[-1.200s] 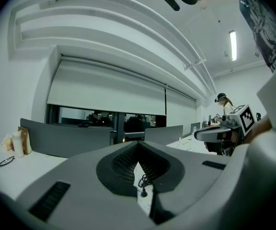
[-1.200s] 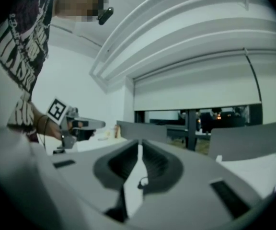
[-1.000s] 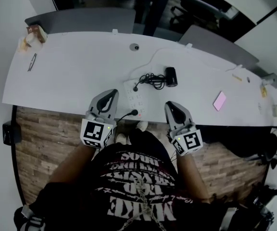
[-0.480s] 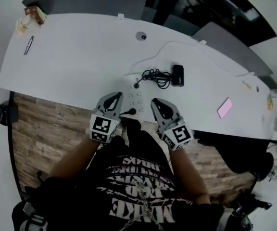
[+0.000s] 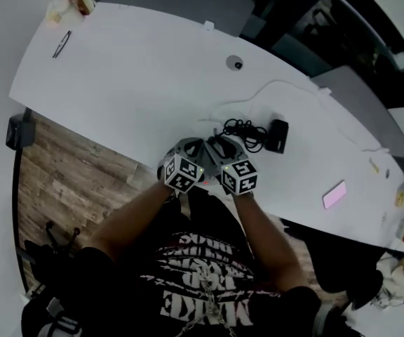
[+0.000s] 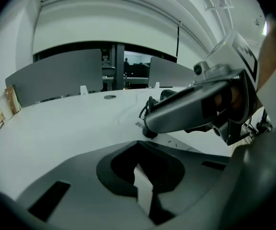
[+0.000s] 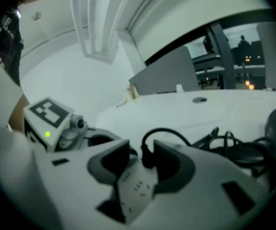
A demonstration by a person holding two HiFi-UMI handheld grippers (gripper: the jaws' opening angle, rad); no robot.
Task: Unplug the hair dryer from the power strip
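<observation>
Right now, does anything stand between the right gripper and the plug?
Nothing visible does. The fingers of the right gripper have just been opening, and the plug stands between them on the power strip.

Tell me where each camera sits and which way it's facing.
Head view: on the person's head, looking down at the table; forearms, shirt, left tongs, right tongs show.
Left gripper view: rides the left tongs, facing across the table; right tongs cross it.
Right gripper view: on the right tongs, just opened, straddling the plug.
Shared: power strip in both gripper views.
</observation>
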